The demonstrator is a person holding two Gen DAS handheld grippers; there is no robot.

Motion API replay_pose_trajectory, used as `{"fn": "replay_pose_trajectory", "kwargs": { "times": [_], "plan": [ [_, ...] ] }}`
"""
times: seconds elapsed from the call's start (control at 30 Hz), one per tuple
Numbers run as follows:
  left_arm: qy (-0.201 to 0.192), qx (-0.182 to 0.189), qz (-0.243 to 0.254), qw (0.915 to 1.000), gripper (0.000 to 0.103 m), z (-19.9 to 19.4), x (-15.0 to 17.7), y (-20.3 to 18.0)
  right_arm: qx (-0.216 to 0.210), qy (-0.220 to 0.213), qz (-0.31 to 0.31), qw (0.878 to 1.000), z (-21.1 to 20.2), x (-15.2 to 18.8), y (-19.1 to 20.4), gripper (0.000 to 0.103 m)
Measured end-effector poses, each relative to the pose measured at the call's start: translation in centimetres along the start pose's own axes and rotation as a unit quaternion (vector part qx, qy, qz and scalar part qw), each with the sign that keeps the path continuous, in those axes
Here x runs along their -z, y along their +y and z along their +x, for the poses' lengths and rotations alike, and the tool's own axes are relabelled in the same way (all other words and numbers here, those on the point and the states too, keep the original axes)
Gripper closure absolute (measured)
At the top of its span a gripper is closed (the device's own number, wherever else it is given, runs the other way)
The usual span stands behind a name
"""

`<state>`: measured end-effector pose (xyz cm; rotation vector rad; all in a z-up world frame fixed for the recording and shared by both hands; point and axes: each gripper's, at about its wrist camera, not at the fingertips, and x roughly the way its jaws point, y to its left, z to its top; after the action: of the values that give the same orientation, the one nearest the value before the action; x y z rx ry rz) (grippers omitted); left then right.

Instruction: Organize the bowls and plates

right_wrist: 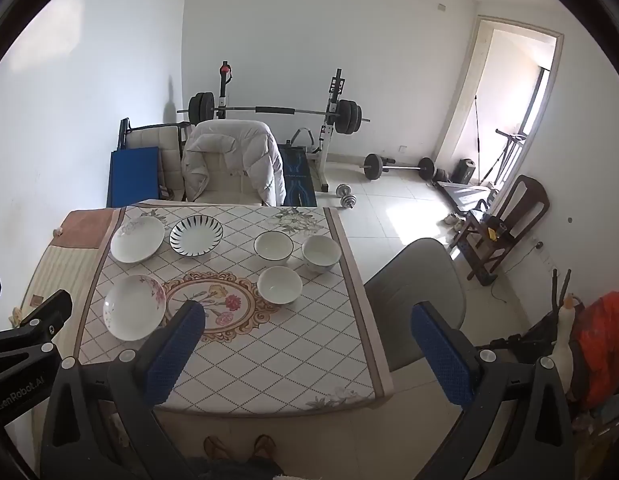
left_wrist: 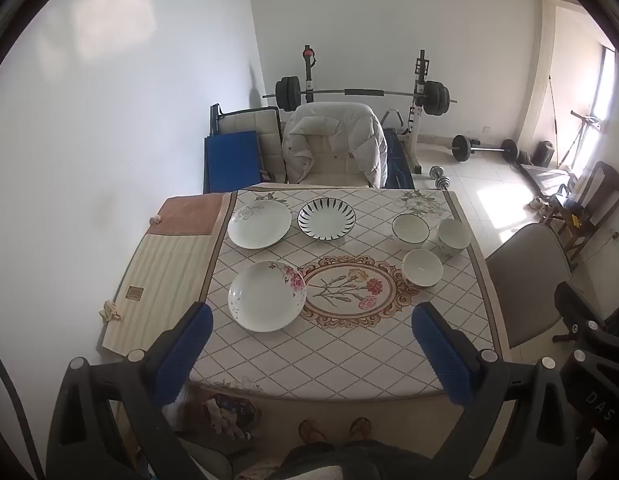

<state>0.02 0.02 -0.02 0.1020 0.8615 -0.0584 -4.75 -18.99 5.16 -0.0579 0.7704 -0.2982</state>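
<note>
Looking down: table [left_wrist: 349, 360] with a checked cloth and a flower picture in the middle
Left gripper [left_wrist: 312, 344]: up over the near edge of the table, tipped down, jaws wide open, nothing held
Right gripper [right_wrist: 309, 346]: up over the near right corner of the table, tipped down, jaws wide open, nothing held
Pink flower plate [left_wrist: 267, 295]: on the near left of the cloth, touching the edge of the flower picture, just past the left blue pad [left_wrist: 183, 350]
White plate [left_wrist: 259, 223]: far left of the cloth, behind the pink flower plate
Striped plate [left_wrist: 326, 218]: far side, just beside the white plate on its right, dark stripes round the rim
Dark-rimmed bowl [left_wrist: 410, 226]: far right part of the cloth
Dotted bowl [left_wrist: 453, 237]: just right of the dark-rimmed bowl, near the right edge of the table
Plain white bowl [left_wrist: 422, 268]: in front of those two bowls, right of the flower picture
All six dishes: upright, lying apart, not stacked
Chair with a white coat [left_wrist: 333, 142]: behind the far end of the table
Grey chair [left_wrist: 525, 280]: at the right side of the table
Feet in sandals [left_wrist: 335, 430]: on the floor below the near edge
</note>
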Motion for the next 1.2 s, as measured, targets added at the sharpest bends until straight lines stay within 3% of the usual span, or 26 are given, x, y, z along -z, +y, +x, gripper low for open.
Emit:
{"fn": "replay_pose_trajectory", "kwargs": {
  "times": [1.2],
  "plan": [
    [-0.004, -0.007, -0.004, 1.0000, 0.001, 0.6, -0.3, 0.7, -0.017, 0.007, 0.014, 1.000, 0.5, -0.1, 0.1, 0.000]
  ]
}}
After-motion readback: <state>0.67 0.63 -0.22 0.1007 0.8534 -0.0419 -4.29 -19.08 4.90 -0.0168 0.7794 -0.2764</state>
